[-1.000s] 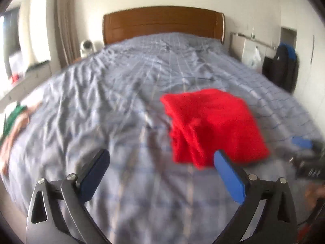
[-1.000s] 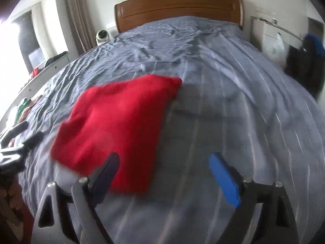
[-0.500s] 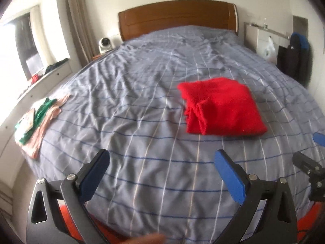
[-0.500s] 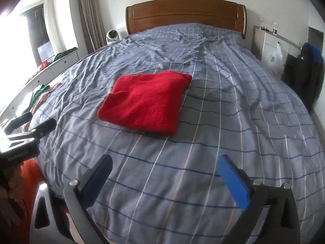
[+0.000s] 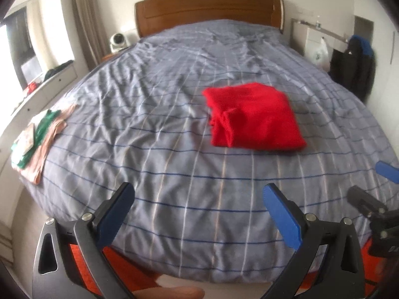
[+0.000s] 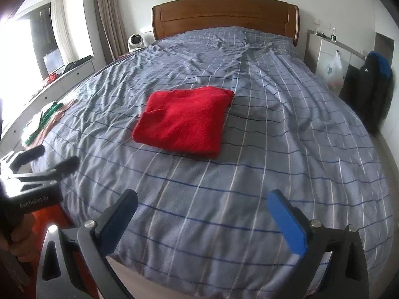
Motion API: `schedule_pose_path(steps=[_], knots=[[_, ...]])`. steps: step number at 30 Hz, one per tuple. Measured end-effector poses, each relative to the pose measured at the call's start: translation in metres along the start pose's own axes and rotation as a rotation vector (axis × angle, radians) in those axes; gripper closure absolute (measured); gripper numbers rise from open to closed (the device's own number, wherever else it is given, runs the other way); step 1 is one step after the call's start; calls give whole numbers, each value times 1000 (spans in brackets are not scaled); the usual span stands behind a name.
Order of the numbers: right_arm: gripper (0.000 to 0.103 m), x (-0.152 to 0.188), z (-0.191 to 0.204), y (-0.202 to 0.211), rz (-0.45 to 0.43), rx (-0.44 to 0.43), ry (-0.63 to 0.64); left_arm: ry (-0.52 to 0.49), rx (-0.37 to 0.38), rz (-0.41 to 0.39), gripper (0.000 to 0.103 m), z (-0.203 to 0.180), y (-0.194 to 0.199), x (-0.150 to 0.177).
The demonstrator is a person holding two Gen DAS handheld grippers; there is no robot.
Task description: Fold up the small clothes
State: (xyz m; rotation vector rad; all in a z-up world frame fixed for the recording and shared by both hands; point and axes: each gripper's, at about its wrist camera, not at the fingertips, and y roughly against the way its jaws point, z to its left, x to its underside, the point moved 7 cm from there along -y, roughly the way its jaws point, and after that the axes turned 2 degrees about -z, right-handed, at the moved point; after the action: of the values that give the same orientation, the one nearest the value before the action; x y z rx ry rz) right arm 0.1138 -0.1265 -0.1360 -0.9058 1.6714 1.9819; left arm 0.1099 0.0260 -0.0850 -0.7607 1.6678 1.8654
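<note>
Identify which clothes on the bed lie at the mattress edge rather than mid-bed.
The green and peach clothes, lying flat at the bed's left edge. The red folded garment sits mid-bed, away from every edge.

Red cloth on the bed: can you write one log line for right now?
red cloth: folded, flat on bed | left hand-held gripper: open, empty | right hand-held gripper: open, empty | green-and-pink clothes: bed's left edge

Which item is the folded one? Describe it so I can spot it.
Start at the bed with the grey checked cover. Near its middle lies a red garment, folded into a flat square. The only other clothes, green and pink, sit at the bed's left edge.
</note>
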Motion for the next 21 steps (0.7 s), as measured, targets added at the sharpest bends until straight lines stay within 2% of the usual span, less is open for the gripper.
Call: schedule_pose_path(steps=[21], knots=[[1,-3,3,7,-2,68,40,-15,6,-9,0,-3,9,-3]])
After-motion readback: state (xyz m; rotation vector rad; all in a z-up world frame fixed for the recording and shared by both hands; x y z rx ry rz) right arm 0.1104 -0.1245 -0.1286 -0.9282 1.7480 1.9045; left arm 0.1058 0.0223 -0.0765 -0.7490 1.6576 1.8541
